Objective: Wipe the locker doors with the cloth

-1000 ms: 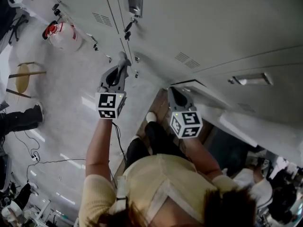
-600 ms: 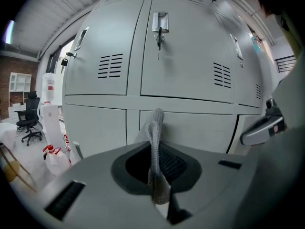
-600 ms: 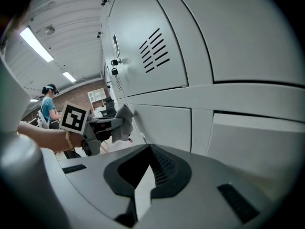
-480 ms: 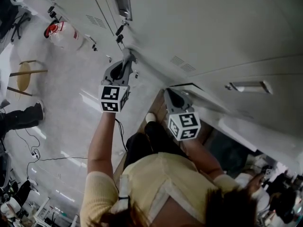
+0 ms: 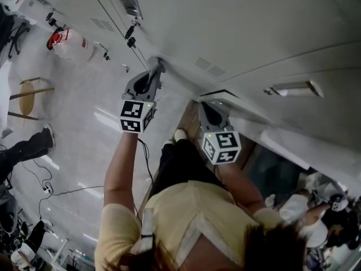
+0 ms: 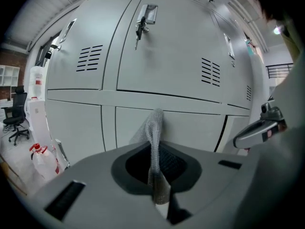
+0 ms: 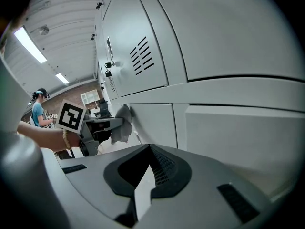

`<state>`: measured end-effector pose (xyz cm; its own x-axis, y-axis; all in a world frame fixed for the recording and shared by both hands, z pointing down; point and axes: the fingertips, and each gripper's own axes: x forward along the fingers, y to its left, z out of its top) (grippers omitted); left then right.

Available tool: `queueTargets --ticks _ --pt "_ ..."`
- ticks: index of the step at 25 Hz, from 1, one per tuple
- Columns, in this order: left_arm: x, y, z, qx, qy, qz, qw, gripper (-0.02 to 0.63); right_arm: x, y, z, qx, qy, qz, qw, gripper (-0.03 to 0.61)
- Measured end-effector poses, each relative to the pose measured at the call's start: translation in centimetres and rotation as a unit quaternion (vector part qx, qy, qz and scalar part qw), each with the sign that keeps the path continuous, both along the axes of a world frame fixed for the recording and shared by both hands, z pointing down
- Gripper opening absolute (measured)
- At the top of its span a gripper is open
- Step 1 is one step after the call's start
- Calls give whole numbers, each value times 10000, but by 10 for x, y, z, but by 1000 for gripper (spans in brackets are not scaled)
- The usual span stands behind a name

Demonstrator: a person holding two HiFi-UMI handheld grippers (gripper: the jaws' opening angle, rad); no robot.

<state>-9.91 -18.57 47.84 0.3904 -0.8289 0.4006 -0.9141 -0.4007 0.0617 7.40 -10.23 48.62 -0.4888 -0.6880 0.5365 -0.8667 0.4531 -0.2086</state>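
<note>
A grey mesh cloth [image 6: 153, 128] is pinched in my left gripper [image 6: 157, 187], which is shut on it. The cloth's free end presses against the grey locker doors [image 6: 167, 61], just below a horizontal seam. In the head view the left gripper [image 5: 153, 72] has its tip at the locker face [image 5: 237, 27]. My right gripper [image 5: 204, 109] hovers close to the lockers to the right of it, shut with nothing in it. The right gripper view has its own jaws [image 7: 143, 187] closed, with the left gripper [image 7: 97, 125] and cloth [image 7: 123, 123] against the locker door [image 7: 228, 32] beyond.
Keys hang from locks [image 5: 131, 35] above the left gripper. A white jug with a red cap [image 5: 65, 41] stands on the floor by the lockers, and a wooden stool [image 5: 27, 95] and cables lie farther out. A dark open compartment [image 5: 276, 176] is at lower right. Another person [image 7: 38, 109] stands far left.
The left gripper has slid the cloth a little rightwards along the locker face, toward the vent slots. The right gripper has hardly moved.
</note>
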Motion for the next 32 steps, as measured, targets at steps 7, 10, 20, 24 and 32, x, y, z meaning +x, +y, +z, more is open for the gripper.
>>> queueTargets --ticks 7,10,20,24,32 --pt "19 10 1 -107 -4 409 9991 17 12 12 3 -44 -53 375 9993 3" --pt "27 13 1 -130 29 561 9983 17 16 17 3 -34 -48 504 9987 3" --pt "60 23 -2 -205 226 1084 9936 17 23 38 0 -34 -24 857 9963 3" --pt "76 29 0 -293 299 1316 9904 17 33 47 0 -43 -3 1015 9948 3" --pt "113 36 1 -330 273 1791 9829 17 55 59 -1 -28 -28 1356 9908 3"
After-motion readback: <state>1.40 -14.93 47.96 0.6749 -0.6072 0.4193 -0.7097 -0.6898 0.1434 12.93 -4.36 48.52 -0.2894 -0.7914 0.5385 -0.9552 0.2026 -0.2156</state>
